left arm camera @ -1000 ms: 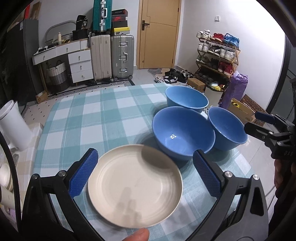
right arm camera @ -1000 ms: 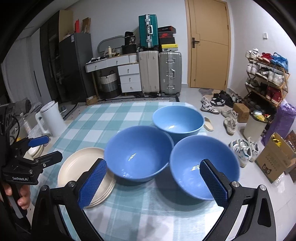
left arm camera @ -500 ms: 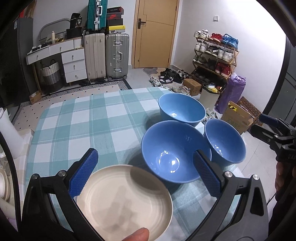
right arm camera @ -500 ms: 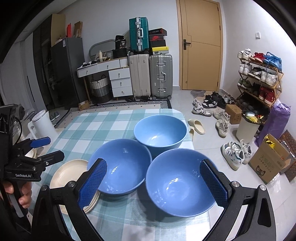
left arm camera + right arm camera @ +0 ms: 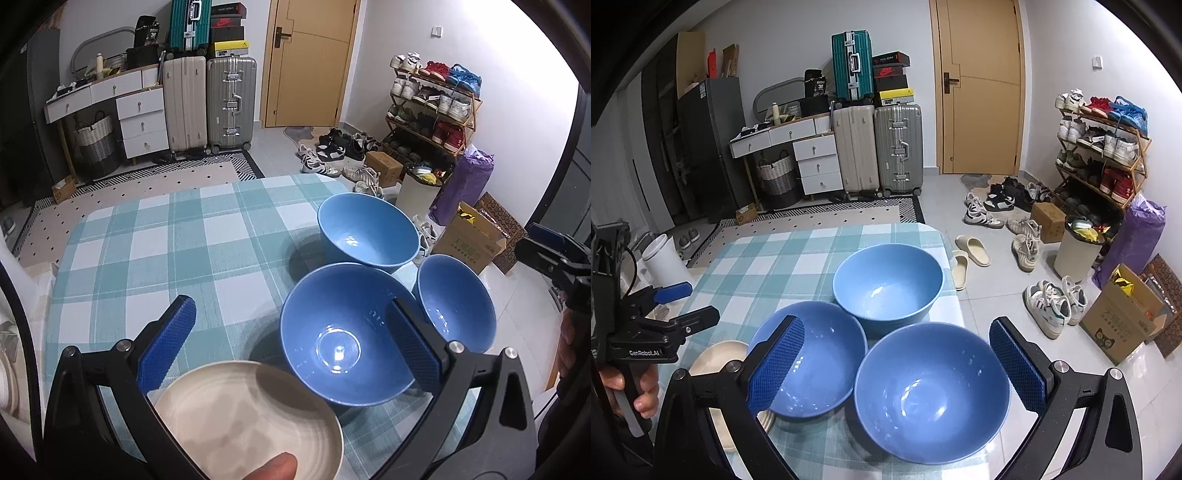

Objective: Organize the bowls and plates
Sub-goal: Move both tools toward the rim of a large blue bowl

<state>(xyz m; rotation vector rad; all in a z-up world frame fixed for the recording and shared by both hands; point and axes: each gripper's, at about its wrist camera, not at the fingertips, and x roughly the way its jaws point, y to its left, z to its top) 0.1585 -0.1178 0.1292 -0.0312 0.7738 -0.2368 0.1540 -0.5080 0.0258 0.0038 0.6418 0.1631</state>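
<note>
Three blue bowls stand close together on the checked tablecloth: a far one, a middle one and a right one. A cream plate lies at the near left. My left gripper is open above the plate and the middle bowl. My right gripper is open, with the near right bowl between its fingers; the middle bowl, far bowl and plate also show there. Both grippers are empty.
A white bin stands left of the table. The table's right edge drops to a floor with shoes, a cardboard box and a shoe rack. Suitcases and drawers stand at the back wall.
Both grippers have pulled back and tilted up, so the bowls and plate sit lower and nearer in view. The dishes have not moved on the table.
</note>
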